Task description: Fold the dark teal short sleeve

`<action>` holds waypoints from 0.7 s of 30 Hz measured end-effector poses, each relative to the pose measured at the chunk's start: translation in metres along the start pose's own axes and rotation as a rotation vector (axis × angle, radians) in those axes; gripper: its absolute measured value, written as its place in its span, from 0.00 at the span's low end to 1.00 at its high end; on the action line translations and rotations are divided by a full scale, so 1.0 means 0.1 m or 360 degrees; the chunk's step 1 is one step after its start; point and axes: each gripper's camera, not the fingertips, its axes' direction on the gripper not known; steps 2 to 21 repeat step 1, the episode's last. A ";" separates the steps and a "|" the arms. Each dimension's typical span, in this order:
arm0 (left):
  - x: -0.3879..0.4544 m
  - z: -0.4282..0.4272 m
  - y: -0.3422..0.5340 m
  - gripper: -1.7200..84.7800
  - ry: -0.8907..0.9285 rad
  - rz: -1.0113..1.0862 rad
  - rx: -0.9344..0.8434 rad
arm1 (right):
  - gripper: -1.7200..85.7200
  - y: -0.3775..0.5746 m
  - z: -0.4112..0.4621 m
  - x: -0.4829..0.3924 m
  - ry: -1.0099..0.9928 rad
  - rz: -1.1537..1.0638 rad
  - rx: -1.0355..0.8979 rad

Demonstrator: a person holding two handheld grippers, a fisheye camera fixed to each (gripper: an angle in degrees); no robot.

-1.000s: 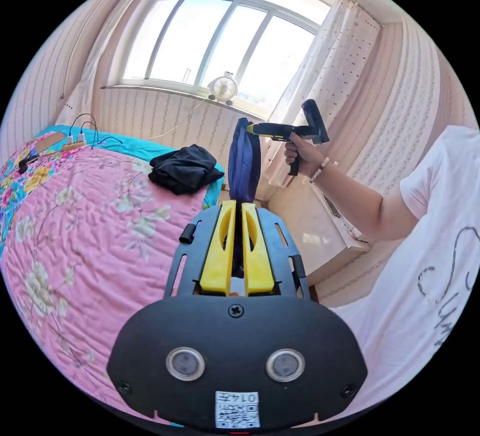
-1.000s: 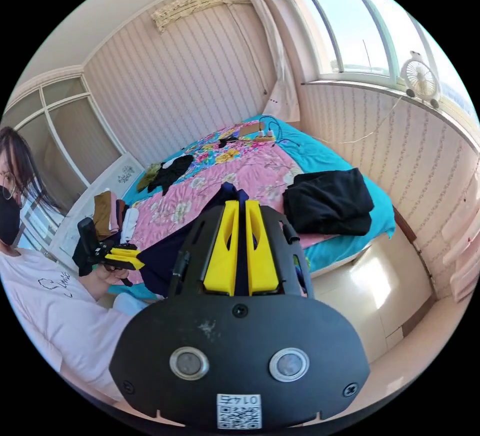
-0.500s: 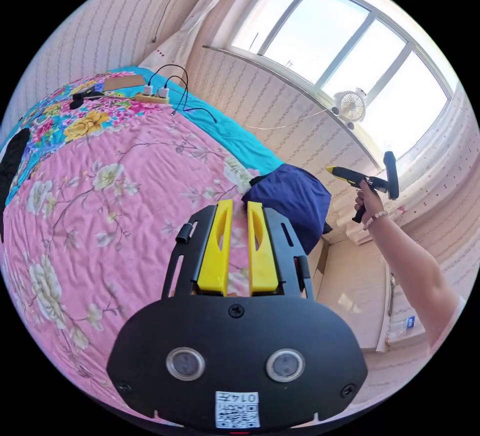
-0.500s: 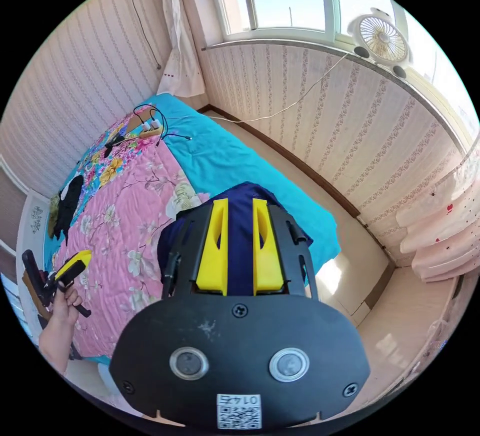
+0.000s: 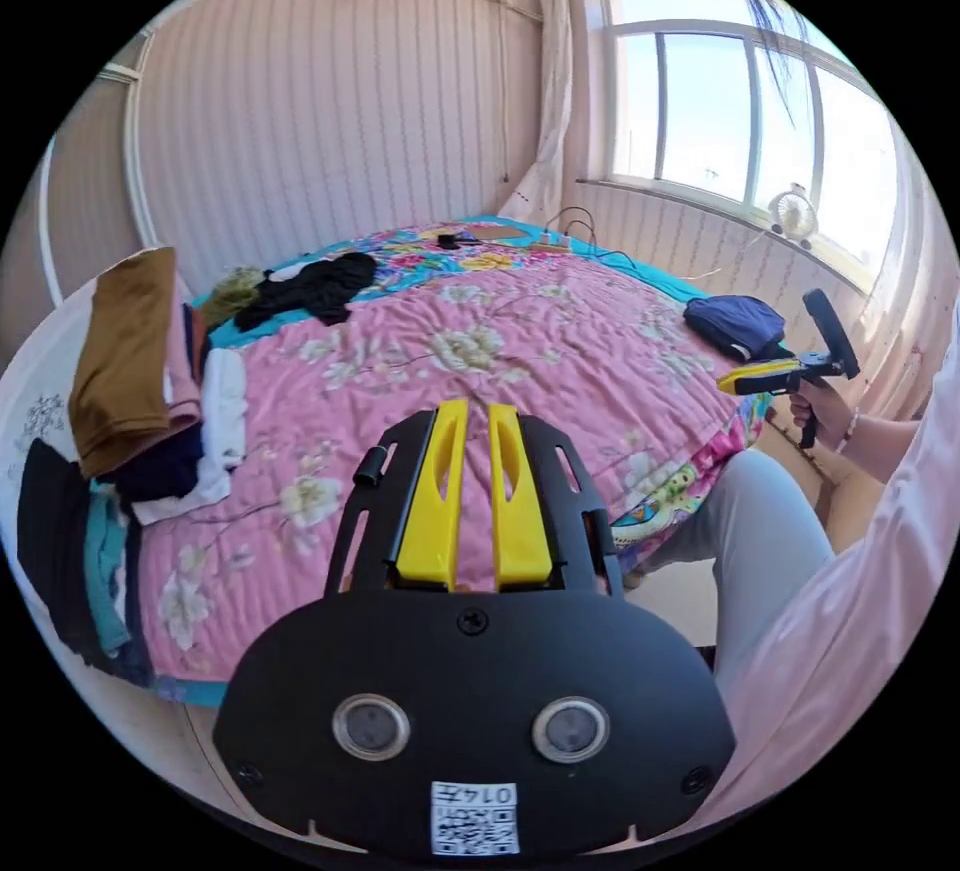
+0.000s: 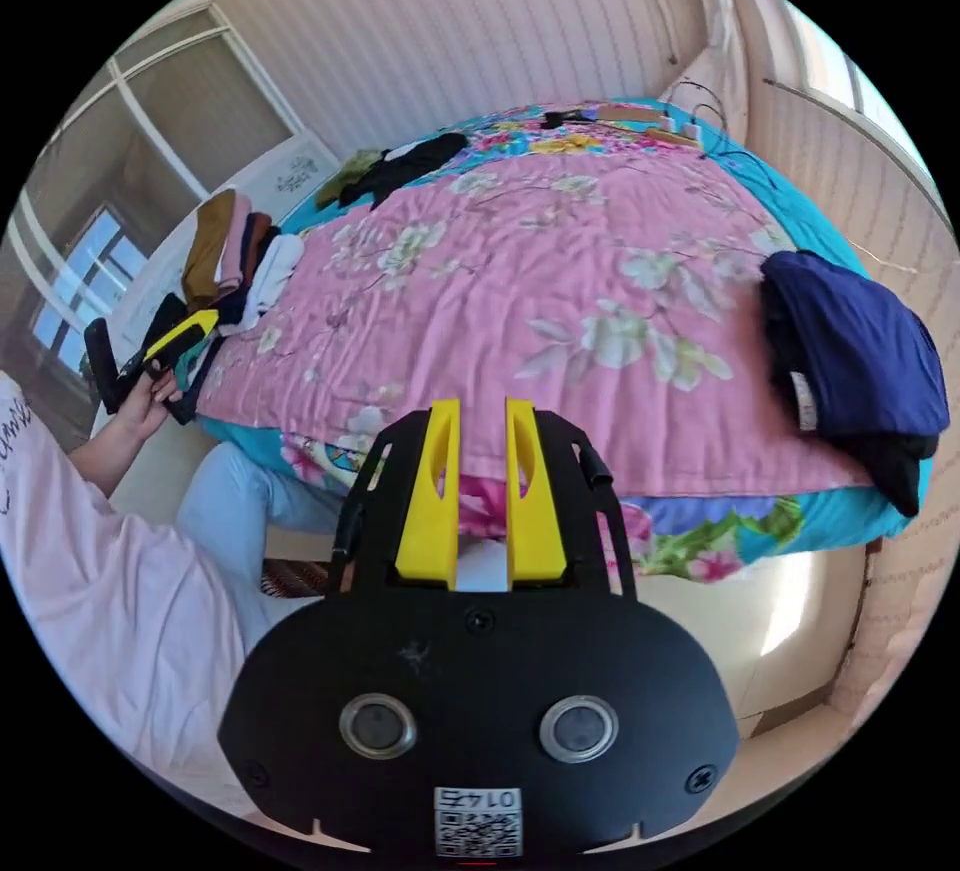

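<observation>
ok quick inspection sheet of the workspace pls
surface: pink floral quilt over a teal sheet, middle bare
job's things: folded navy garment on a black one at the bed's corner; no dark teal short sleeve told apart
clutter: clothes draped over the bed's end; dark clothes at the far side
grippers: left tongs slightly apart, holding nothing; right tongs slightly apart, holding nothing
cables: power strip with leads at the far edge
surroundings: window, small fan on the sill, striped wallpaper
</observation>
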 end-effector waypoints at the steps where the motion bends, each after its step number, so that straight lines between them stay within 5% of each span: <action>1: -0.23 -0.24 0.19 0.09 -0.0080 -0.0051 0.0001 | 0.11 -0.06 0.07 -0.54 -0.0035 -0.0186 -0.0005; 21: -0.23 -0.24 0.19 0.09 -0.0080 -0.0051 0.0001 | 0.11 -0.06 0.07 -0.54 -0.0035 -0.0186 -0.0005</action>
